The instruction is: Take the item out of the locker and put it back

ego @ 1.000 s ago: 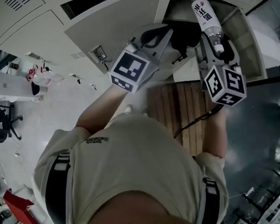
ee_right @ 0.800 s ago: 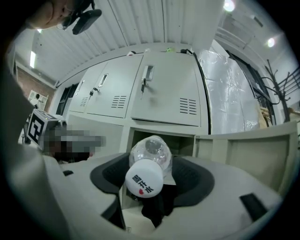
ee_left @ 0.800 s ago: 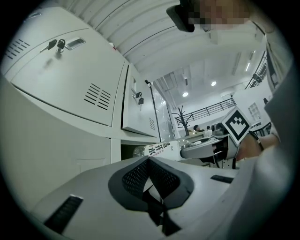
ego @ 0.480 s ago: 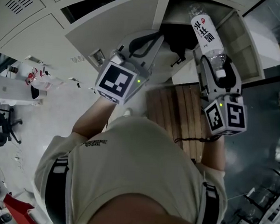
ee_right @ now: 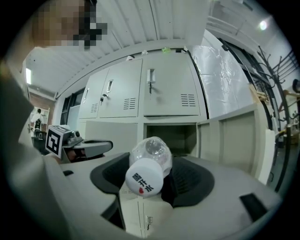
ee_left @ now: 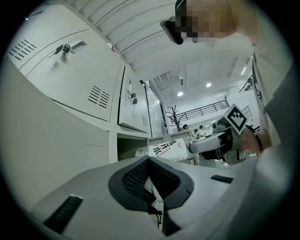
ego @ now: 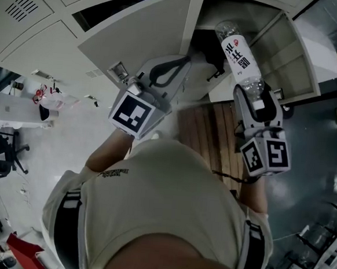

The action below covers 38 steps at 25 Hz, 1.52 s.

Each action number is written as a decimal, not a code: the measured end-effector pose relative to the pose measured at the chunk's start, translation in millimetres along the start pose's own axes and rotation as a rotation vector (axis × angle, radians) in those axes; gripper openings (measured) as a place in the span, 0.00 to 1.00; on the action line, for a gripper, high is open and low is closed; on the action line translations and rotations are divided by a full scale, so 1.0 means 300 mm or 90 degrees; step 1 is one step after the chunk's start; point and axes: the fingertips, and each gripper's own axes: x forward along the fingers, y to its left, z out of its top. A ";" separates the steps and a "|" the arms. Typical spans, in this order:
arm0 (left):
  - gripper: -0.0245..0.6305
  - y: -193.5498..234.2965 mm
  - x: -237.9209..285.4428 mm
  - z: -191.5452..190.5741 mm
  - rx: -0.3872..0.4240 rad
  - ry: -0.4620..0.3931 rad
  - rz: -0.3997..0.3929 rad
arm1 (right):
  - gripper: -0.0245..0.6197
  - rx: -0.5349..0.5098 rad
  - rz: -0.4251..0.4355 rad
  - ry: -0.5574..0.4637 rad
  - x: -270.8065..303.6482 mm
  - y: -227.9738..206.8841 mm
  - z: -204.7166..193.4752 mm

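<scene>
So we've got the bottle [ego: 236,54] clamped in the right gripper [ego: 255,95]. The jaws are wide and pinch it at the neck end, cap toward us and base aimed at the open compartment [ego: 215,16]. Holding it by the neck makes sense to us: the long body goes in and comes out base-first, and the gripper itself never has to reach deep inside. The bottle lies roughly level with its base right at the compartment's mouth, so we'd call it pretty much out and not yet on its way back in. The left gripper [ego: 184,62] has its jaws pressed together on nothing. It sits just beside the open door [ego: 136,33], and our guess is it's there to keep the door from swinging into the way.

Versus a second ago, both grippers have pulled back toward the person, the right one more. The bottle has come along, sitting lower and a bit further left in the head view, with more of it clear of the opening. The grip looks unchanged, and the left one is shut as before.
</scene>
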 end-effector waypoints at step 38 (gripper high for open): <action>0.05 -0.050 -0.012 -0.021 -0.038 -0.002 -0.015 | 0.48 0.014 0.000 -0.019 -0.024 -0.015 0.012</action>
